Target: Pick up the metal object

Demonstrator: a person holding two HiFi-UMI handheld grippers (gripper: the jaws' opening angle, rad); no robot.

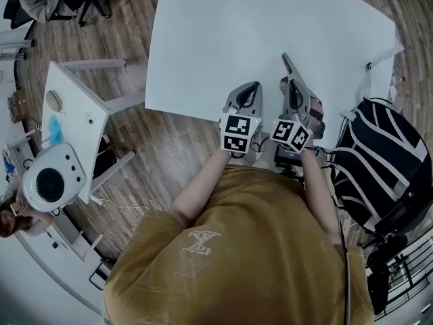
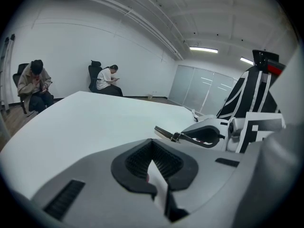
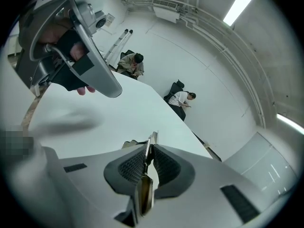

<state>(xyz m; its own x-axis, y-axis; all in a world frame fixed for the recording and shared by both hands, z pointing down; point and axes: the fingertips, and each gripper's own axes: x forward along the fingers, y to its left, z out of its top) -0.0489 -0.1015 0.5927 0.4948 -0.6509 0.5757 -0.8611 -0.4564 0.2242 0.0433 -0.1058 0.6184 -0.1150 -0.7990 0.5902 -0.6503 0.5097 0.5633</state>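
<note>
Metal object (image 3: pixel 142 193) | nipped in R tongs (image 3: pixel 148 151) | L tongs (image 2: pixel 152 148) closed, empty

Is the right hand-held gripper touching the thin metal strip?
Touching. The right gripper view shows the right hand-held gripper clamping the thin flat metal strip between its black ribbed pads.

We've got a white tabletop (image 1: pixel 270 32) on wood-plank floor (image 1: pixel 169 147), small white side table (image 1: pixel 71 107) at left, white walls (image 2: pixel 71 46), ceiling strip lights (image 2: pixel 203 49), glass partition (image 2: pixel 199 87), seated people (image 2: pixel 107 77) by the far wall.
</note>
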